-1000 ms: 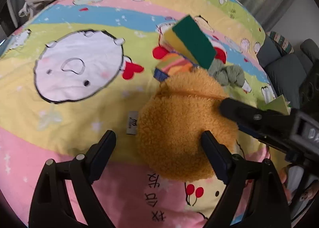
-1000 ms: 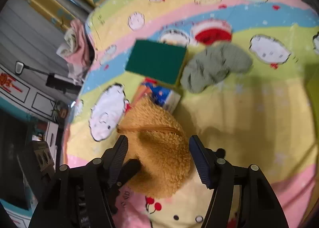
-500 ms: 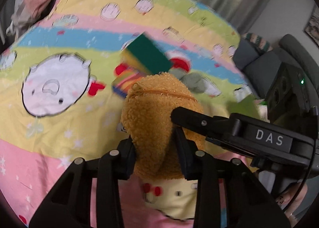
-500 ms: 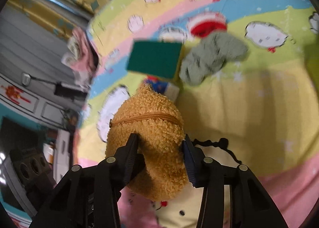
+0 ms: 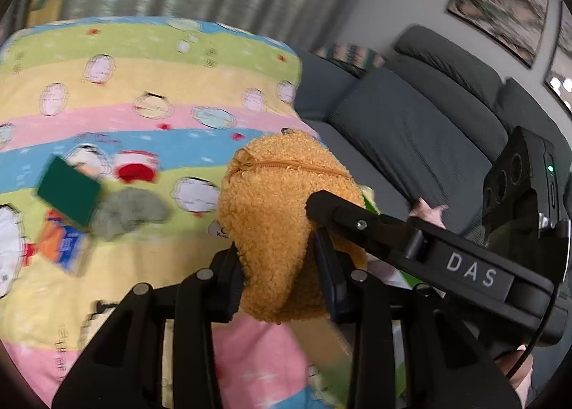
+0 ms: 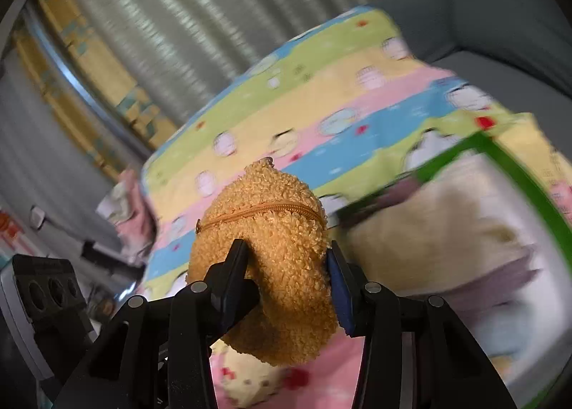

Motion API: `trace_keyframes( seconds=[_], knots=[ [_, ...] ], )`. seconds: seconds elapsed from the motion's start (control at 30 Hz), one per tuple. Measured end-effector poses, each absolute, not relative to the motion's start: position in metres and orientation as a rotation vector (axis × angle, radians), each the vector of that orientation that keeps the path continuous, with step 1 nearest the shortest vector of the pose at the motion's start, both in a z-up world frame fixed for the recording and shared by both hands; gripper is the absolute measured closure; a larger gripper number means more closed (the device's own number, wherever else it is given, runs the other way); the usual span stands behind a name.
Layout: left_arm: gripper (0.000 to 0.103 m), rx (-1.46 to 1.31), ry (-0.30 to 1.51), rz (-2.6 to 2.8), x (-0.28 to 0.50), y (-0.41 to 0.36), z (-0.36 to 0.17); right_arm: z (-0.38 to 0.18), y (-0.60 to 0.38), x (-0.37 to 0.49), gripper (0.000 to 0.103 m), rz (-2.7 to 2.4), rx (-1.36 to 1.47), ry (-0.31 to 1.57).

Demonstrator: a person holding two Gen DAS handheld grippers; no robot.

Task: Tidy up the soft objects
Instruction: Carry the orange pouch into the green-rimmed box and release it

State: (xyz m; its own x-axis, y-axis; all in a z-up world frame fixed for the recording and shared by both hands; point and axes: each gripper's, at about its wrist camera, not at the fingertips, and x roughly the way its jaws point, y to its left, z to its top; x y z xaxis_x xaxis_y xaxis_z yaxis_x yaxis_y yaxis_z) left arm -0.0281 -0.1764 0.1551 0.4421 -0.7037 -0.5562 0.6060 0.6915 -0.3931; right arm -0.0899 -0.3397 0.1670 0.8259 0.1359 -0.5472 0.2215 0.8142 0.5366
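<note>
We have the fuzzy tan pouch (image 5: pixel 271 227) lifted clear of the bed (image 5: pixel 150 87), and both tools share it. Our left claw (image 5: pixel 279 277) is pinched narrow around the pouch's lower end, pads sunk into the fleece, and our right claw (image 6: pixel 287 273) squeezes the same pouch (image 6: pixel 271 266) from its own side, its finger crossing the left view as a dark bar. The zipper (image 5: pixel 286 166) runs across the top, closed as far as we can see.

Ahead of the right claw, near the bed's right edge, sits a green-rimmed bin (image 6: pixel 518 173) with pale and mauve soft things already inside, though blur keeps us from naming them. We judge that to be where the pouch is headed, so this item is picked but not yet placed.

Toward the bed's left edge three items lie close together on the striped blanket (image 5: pixel 136 112): a green sponge (image 5: pixel 68 191), a grey cloth (image 5: pixel 128 209) just beside it, and an orange-and-blue packet (image 5: pixel 64 248) under the sponge's near corner. Those appear unsorted. By our reading the task is partway through, with one transfer under way and at least three left.
</note>
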Motion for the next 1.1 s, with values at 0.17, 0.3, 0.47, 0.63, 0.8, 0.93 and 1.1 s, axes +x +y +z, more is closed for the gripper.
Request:
trace_keyframes(
  seconds=[0.17,0.3,0.47,0.63,0.8,0.93,1.1],
  knots=[
    [0.070,-0.069,0.800,-0.882,-0.029,-0.228,0.147,0.158,-0.379,-0.102,0.056,-0.146,0.644,0.612],
    [0.070,-0.034,0.865,-0.911,-0.021,-0.260,0.130,0.143,-0.404,-0.101,0.056,-0.208,0.663,0.650],
    [0.070,0.024,0.939,-0.881,-0.010,-0.283,0.107,0.114,-0.428,-0.093,0.056,-0.244,0.703,0.730],
    [0.070,0.098,0.946,-0.830,-0.006,-0.295,0.095,0.096,-0.437,-0.085,0.056,-0.289,0.722,0.796],
    [0.070,0.139,0.954,-0.795,-0.005,-0.302,0.088,0.085,-0.444,-0.083,0.056,-0.295,0.758,0.833],
    [0.067,0.133,0.948,-0.785,-0.006,-0.301,0.087,0.085,-0.444,-0.082,0.056,-0.302,0.753,0.837],
    [0.063,0.094,0.921,-0.783,-0.016,-0.289,0.097,0.092,-0.440,-0.088,0.053,-0.308,0.730,0.812]
  ],
)
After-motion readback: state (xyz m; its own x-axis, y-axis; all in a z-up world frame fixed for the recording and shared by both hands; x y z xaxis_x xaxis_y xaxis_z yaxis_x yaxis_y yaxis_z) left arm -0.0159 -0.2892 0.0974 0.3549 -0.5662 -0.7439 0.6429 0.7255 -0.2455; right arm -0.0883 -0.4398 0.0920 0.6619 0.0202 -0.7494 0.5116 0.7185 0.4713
